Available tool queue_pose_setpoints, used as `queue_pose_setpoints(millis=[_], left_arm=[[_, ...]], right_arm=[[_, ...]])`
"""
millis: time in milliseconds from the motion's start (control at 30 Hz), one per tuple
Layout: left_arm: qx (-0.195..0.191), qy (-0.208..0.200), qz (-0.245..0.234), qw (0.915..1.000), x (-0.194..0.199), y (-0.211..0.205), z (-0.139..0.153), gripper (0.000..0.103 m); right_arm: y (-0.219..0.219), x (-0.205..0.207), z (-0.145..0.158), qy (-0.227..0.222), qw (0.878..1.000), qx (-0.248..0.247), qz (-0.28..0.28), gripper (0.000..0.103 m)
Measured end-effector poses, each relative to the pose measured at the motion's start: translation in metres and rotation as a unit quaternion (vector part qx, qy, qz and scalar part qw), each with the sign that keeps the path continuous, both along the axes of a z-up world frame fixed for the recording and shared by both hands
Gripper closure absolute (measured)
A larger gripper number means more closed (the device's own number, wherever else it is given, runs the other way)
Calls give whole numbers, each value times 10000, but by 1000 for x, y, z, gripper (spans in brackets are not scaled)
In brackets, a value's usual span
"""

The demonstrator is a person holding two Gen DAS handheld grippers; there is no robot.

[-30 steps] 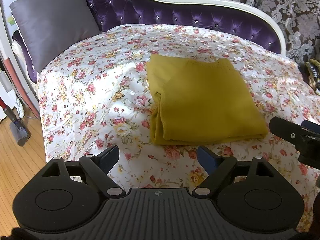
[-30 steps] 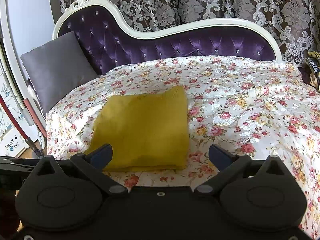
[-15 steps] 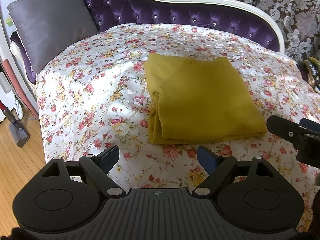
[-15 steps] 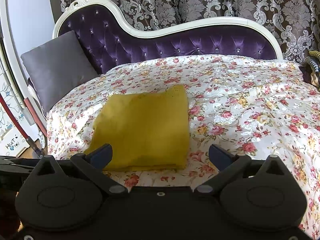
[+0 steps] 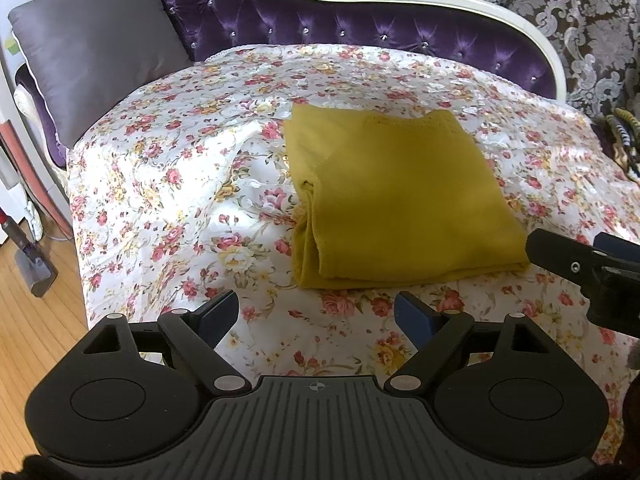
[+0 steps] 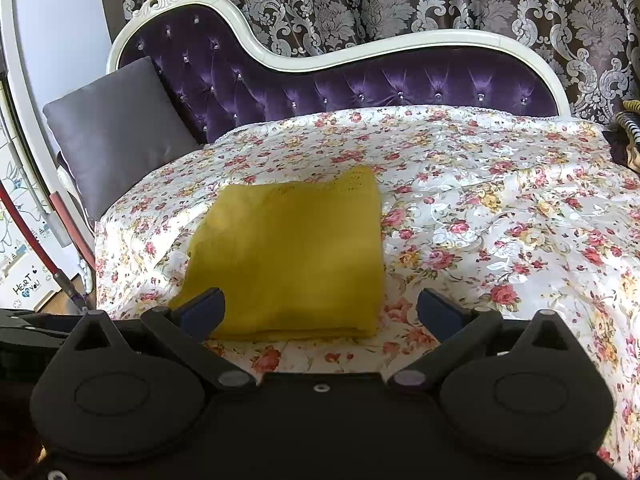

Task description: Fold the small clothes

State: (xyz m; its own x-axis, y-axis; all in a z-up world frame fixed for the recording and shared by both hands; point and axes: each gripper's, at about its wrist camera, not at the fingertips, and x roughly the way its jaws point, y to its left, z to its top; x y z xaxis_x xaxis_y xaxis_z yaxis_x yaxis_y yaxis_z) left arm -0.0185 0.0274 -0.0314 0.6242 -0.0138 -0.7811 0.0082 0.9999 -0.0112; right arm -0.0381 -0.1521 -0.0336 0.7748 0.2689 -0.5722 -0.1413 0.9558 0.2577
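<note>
A mustard-yellow garment (image 5: 404, 196) lies folded into a thick, roughly square stack on the floral sheet (image 5: 168, 184) that covers a purple tufted chaise (image 6: 360, 80); the layered fold edges face the left side of the left wrist view, and a knitted, openwork border runs along the far edge. The left gripper (image 5: 316, 312) hovers just short of the stack's near edge, its blue-padded fingers (image 5: 216, 312) spread wide with only patterned sheet between them; nothing is pinched. The right gripper (image 6: 320, 308) is held low at the garment's near edge; its fingers (image 6: 438, 312) are likewise spread apart, the left pad in front of the near left corner of the cloth, the right pad over bare sheet, and neither appears to press on the fabric. A grey cushion (image 6: 116, 132) leans at the chaise's raised end; a damask curtain (image 6: 400, 0) hangs behind; wooden floor (image 5: 24, 320) shows at the left.
</note>
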Motion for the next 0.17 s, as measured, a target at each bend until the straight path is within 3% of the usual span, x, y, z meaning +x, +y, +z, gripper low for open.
queue_pose_setpoints(millis=[167], left_arm=[[9,18,-23,10000,2,-2,-2,18]], right_arm=[[0,4,-2,55,10000,2,29,1]])
